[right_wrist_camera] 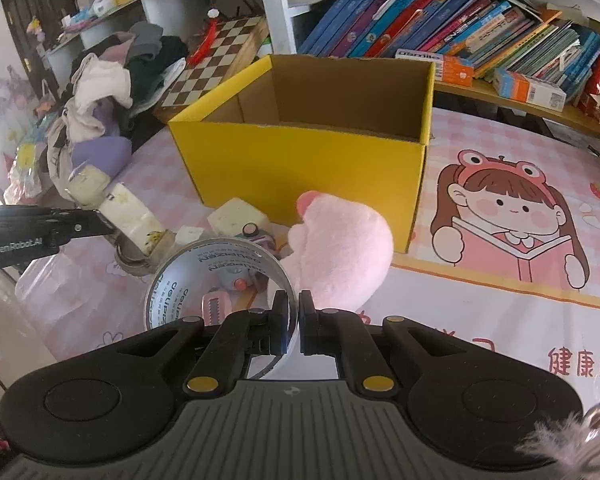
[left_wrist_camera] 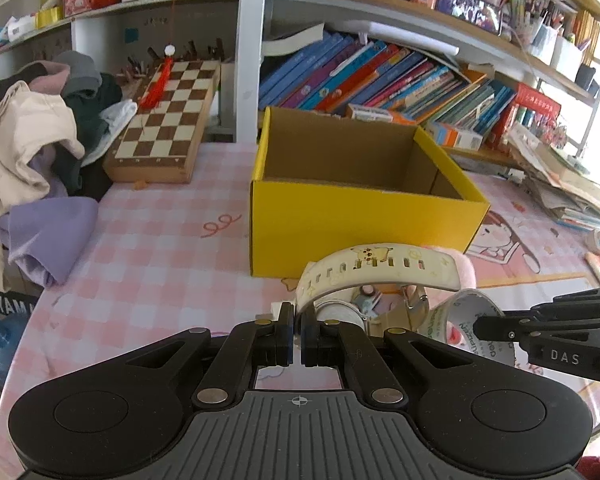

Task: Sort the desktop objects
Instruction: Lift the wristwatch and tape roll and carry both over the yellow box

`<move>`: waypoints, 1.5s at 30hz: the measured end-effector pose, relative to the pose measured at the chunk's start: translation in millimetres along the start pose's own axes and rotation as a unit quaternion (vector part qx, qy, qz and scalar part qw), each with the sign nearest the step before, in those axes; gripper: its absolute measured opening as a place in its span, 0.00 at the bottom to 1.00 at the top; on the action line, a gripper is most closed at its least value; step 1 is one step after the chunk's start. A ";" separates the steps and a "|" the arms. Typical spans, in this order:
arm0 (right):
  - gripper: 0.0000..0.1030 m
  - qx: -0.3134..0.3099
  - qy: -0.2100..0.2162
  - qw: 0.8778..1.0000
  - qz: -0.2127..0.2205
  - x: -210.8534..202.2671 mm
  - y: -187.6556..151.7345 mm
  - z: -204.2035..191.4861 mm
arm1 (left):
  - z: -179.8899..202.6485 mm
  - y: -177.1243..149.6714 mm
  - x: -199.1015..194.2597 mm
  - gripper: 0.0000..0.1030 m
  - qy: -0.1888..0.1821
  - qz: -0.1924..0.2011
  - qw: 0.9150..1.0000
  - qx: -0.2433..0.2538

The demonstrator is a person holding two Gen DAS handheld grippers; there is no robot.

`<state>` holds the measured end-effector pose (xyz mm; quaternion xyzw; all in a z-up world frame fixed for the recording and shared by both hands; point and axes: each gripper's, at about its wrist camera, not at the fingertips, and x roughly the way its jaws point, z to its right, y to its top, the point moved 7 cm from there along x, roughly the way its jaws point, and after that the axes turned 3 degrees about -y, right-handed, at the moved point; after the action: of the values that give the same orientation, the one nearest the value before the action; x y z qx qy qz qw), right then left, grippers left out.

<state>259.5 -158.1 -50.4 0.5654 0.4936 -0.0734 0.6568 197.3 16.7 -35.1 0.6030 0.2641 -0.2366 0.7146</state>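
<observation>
A pink checked tablecloth (right_wrist_camera: 480,128) covers my desk below crowded bookshelves, with the open yellow box (right_wrist_camera: 300,160) at twelve o'clock. My right gripper (right_wrist_camera: 294,320) pinches the tape roll's (right_wrist_camera: 172,280) wall; my left gripper (left_wrist_camera: 298,334) clamps the watch (left_wrist_camera: 364,266) strap. Both grasps look made, so next I lift them over the rim.

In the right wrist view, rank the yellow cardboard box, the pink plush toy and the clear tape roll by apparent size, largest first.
1. Yellow cardboard box, clearly largest.
2. Pink plush toy and clear tape roll: they look similar, and the roll, held in the right claw, is nearer the camera, so their order is unsure.
</observation>
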 end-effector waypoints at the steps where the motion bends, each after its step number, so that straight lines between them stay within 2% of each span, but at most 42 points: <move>1: 0.05 0.001 -0.001 1.000 0.003 -1.4 1.5 0.8 | 0.6 1.7 -1.9 0.01 -0.002 0.003 1.000 0.000; 5: 0.05 0.006 -0.002 1.000 0.017 -7.8 11.5 5.1 | 2.0 11.5 -11.4 0.01 -0.009 0.025 1.000 0.003; 13: 0.05 -0.003 -0.018 0.998 0.054 -15.9 44.7 12.4 | 12.0 46.6 -23.9 0.02 -0.028 0.075 0.996 0.041; 25: 0.05 -0.026 -0.055 0.992 0.109 -5.0 117.4 33.7 | 13.9 108.4 -3.5 0.02 -0.039 0.114 0.990 0.069; 34: 0.05 -0.057 -0.079 0.989 0.111 29.7 158.5 41.6 | 12.6 134.1 40.5 0.02 -0.034 0.102 0.990 0.088; 45: 0.05 -0.126 -0.113 0.985 0.040 112.7 176.9 51.1 | 5.7 142.9 119.7 0.02 0.002 0.046 0.991 0.127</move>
<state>460.8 -85.8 -20.7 0.4855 0.3987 -0.0474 0.7766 381.2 31.8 -8.3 0.7011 0.2052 -0.2335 0.6417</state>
